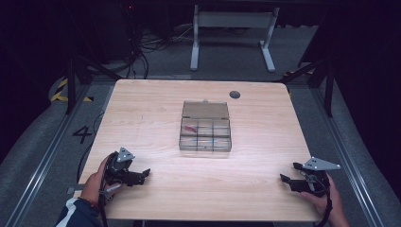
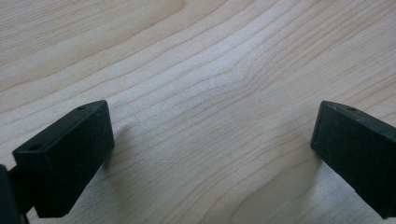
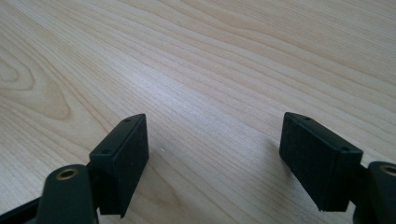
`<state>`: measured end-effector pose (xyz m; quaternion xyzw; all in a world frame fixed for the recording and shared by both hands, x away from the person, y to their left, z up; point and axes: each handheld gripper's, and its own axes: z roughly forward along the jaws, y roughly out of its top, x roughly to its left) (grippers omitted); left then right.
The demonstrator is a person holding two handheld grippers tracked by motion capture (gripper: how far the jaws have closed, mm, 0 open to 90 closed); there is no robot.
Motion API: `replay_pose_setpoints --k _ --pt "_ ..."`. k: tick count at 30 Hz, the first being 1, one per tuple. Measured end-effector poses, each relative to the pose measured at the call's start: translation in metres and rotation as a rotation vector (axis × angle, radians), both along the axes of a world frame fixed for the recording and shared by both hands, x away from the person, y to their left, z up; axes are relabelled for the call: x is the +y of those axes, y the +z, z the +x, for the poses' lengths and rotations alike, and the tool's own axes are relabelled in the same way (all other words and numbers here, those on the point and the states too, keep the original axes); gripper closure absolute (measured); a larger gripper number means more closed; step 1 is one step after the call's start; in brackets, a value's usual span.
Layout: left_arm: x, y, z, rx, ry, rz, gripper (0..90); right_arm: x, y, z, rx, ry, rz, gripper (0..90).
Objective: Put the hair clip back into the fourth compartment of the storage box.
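A clear plastic compartment box sits near the middle of the wooden table, a little toward the far edge, its lid tipped open toward the back. Something small and red lies in one of its far-left compartments; the other contents are too faint to make out. The left gripper rests low by the near-left corner of the table, held in the person's left hand, its jaws spread wide with bare wood between them. The right gripper sits by the near-right corner in the right hand, jaws likewise wide apart and gripping nothing. Both are well apart from the box. A dark round grommet marks the table's far edge.
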<state>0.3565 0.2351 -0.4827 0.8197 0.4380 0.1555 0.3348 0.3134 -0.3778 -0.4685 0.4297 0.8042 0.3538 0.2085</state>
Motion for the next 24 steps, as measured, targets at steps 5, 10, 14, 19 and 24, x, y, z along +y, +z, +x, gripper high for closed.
replay_pose_setpoints --k 5,10,14,19,24 --pt "-0.0004 -0.0005 -0.0001 -0.007 0.005 -0.001 0.0 -0.0001 0.0000 -0.0001 -0.001 0.002 -0.001 24.3" --pt "0.0000 0.0001 0.0000 0.000 0.000 0.000 0.0 -0.0001 0.0000 0.0002 0.000 -0.003 0.001 24.1" --pt "0.0000 0.0000 0.0000 0.000 0.000 0.000 0.0 -0.0004 0.0000 0.0007 0.002 -0.005 0.002 24.2" --pt "0.0000 0.0000 0.0000 0.000 0.000 0.000 0.0 -0.0002 0.0000 0.0005 0.000 -0.007 0.000 24.0" --pt "-0.0004 -0.0005 -0.0001 -0.007 0.005 -0.001 0.0 -0.0001 0.0000 0.0004 -0.001 -0.007 -0.001 24.0"
